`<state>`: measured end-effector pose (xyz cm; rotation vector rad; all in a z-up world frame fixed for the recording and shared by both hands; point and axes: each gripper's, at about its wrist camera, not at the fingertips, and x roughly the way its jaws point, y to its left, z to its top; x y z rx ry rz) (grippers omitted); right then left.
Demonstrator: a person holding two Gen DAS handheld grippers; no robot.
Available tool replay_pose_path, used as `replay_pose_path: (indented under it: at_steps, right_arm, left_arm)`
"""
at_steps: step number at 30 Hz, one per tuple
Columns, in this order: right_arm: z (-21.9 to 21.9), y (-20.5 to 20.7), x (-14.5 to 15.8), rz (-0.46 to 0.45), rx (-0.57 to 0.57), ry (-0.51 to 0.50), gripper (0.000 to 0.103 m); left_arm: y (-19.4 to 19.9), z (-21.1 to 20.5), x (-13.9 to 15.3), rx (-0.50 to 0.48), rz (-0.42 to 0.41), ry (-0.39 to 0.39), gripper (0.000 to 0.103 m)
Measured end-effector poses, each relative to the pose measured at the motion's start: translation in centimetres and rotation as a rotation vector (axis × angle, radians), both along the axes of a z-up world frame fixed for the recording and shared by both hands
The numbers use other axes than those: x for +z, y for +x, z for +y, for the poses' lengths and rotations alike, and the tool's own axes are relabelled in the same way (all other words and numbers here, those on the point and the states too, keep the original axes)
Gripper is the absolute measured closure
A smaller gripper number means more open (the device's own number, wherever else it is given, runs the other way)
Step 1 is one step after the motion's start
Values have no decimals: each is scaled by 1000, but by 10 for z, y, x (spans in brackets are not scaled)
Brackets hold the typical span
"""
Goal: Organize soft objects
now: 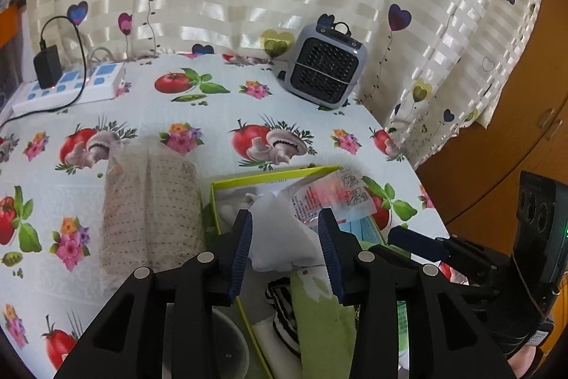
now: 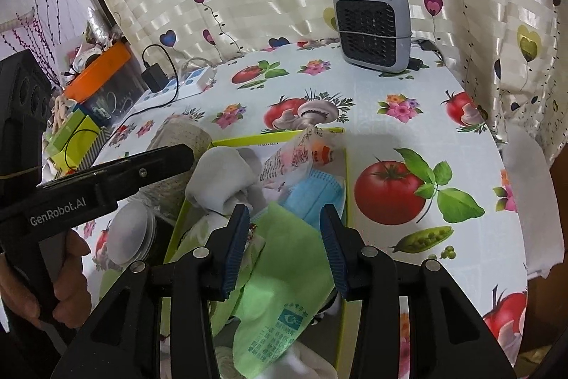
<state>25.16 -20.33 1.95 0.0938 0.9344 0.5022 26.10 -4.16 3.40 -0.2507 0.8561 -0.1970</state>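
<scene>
Both tools stand wide and hold nothing: the left tool straddles a white cloth, the right tool hovers over a green bag. Both soft things lie in the yellow-rimmed box on the worktop, beside a blue mask, seemingly gathered there to keep them together

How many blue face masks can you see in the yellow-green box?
1. A blue face mask lies at the far right of the box, partly under the clear printed wrapper and green bag; more may be hidden.
</scene>
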Motion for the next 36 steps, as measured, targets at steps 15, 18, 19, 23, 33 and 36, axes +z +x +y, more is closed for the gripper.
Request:
replay_pose_path:
  at_steps: [15,18,19,23,33,36]
  right_arm:
    - [8,-53,36,-123,3,-34,60]
    - [11,-67,42,-142,11,-42,60]
    - [12,-72,44,-149,15,-45,60]
    - [16,-89,47,-158,28,-48,60]
    - [25,-137,50,-178,62,-62,60]
    - [27,-149,52,-188,71,-69,60]
  left_arm:
    - [-56,-10,24,-6,-70,66,66]
    - [-72,-10,32,2,-87,75,66]
    - [-76,-10,33,4,-91,79,66]
    - [-99,-11,40,12,-108,100,66]
    - [-149,-11,42,42,-125,155,66]
    - [-162,-10,42,52,-130,159,66]
